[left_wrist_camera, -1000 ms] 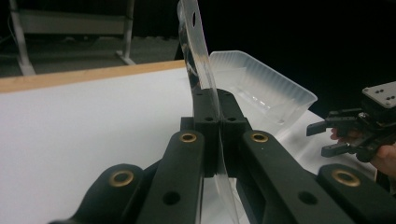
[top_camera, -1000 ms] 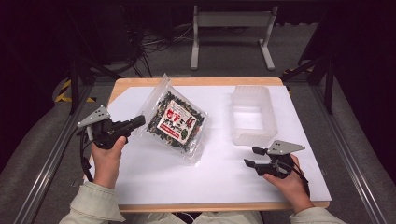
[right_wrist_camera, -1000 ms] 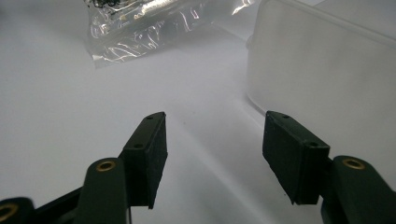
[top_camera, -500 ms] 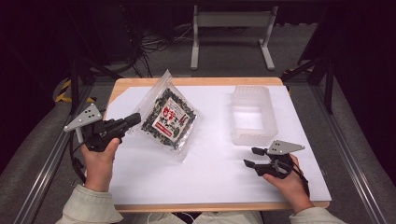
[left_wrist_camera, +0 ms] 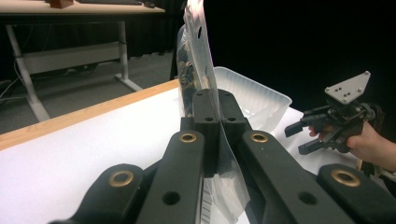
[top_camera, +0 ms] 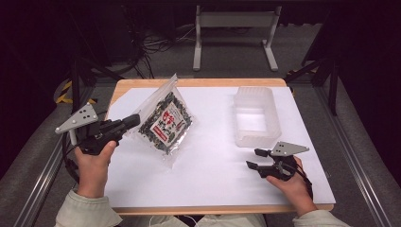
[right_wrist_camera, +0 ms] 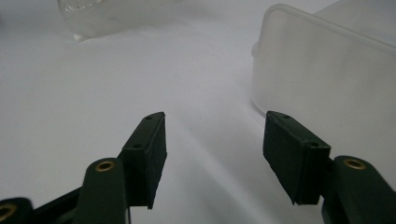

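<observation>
A clear plastic bag of dark snacks with a red-and-white label (top_camera: 165, 121) is lifted and tilted above the white table sheet, left of centre. My left gripper (top_camera: 132, 121) is shut on the bag's left edge; in the left gripper view the clear film (left_wrist_camera: 201, 70) stands upright, pinched between the black jaws of that gripper (left_wrist_camera: 214, 105). A translucent plastic container (top_camera: 255, 116) sits open at the right of the sheet. My right gripper (top_camera: 254, 159) rests low near the front right, open, with nothing between its fingertips (right_wrist_camera: 148, 140); the container wall (right_wrist_camera: 327, 79) is just ahead of it.
The white sheet (top_camera: 213, 175) covers a wooden table whose edge (top_camera: 227, 82) shows at the back. Metal rails run along both sides of the table. A white table frame (top_camera: 234, 28) and cables lie on the floor behind. In the left gripper view the right gripper (left_wrist_camera: 322, 128) is seen at the far right.
My left gripper has drawn back to the left and lifted the bag with it, tilting it up off the sheet. The right gripper has stayed in place.
</observation>
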Available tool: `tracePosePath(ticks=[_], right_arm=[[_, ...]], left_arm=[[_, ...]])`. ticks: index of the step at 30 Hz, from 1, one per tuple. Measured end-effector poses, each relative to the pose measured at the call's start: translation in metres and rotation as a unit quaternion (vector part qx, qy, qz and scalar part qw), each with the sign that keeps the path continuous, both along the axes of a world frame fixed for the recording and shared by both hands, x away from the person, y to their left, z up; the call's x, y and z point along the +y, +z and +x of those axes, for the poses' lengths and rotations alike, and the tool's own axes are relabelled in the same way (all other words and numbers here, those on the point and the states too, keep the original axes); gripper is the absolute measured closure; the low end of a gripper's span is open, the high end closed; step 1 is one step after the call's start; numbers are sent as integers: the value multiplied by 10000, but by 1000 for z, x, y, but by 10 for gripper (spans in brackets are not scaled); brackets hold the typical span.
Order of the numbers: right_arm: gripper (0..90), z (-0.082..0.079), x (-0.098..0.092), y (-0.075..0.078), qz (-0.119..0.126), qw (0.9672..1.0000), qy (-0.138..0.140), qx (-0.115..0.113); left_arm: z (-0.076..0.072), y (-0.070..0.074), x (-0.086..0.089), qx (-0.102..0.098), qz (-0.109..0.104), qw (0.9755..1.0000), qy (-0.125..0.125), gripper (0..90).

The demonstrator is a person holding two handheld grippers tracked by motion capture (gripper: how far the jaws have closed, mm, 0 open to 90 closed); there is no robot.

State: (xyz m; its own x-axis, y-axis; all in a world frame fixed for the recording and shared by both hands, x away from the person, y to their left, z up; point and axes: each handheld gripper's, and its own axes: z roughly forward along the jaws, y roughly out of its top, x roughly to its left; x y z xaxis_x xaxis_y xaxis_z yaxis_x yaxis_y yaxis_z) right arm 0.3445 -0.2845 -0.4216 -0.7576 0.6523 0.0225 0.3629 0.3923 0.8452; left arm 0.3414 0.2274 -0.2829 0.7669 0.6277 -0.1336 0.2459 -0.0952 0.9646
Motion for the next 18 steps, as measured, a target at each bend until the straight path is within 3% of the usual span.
tracePosePath(ticks=[8,18], right_arm=[[388,2,2,11,243,9997,76,-42],[393,11,20,48,505,9973,411,-340]], left_arm=[[-1,4,-7,-34,62,9999,-99,898],[-1,10,-19,-154,117,9994,-283,898]])
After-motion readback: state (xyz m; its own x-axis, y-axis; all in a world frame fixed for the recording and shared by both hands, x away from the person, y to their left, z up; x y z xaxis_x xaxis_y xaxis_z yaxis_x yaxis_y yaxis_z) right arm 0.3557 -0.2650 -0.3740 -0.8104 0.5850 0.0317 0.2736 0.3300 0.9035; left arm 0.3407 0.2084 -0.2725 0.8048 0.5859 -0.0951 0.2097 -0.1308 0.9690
